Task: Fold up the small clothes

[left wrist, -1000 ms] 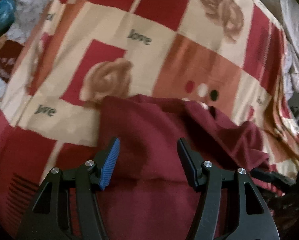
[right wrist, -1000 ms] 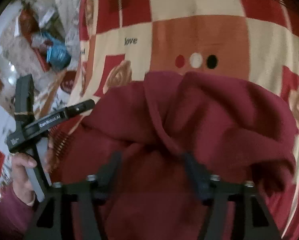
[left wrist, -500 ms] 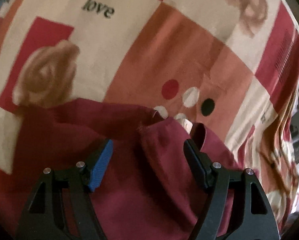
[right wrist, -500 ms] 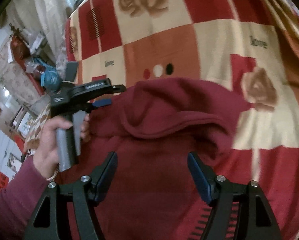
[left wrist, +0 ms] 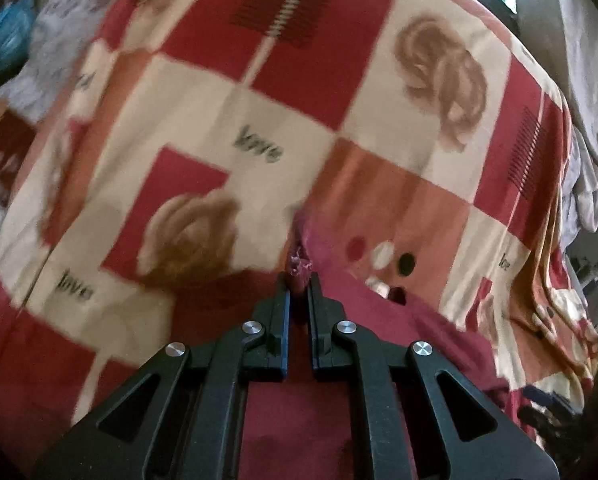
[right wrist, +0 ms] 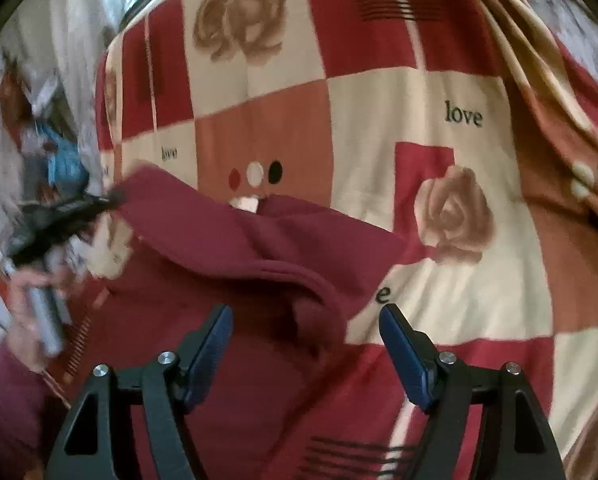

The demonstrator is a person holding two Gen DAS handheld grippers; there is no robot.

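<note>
A dark red garment [right wrist: 235, 272] lies crumpled on a red, cream and orange patchwork blanket [right wrist: 419, 92]. My left gripper [left wrist: 298, 280] is shut on a frayed edge of the garment [left wrist: 379, 312] and holds it up; it shows in the right wrist view [right wrist: 95, 204] at the garment's left corner, blurred. My right gripper [right wrist: 306, 320] is open and empty, just above the garment's folded right side. A white label [right wrist: 245, 203] shows at the garment's top edge.
The blanket [left wrist: 259, 80] covers the whole work surface and hangs in folds at the right. Grey cloth [left wrist: 591, 80] is piled at the far right. A blue bag [right wrist: 65, 160] and clutter lie on the floor to the left.
My left gripper has closed on the garment's edge and is pulling it out to the left. My right gripper has shifted right and stays open.
</note>
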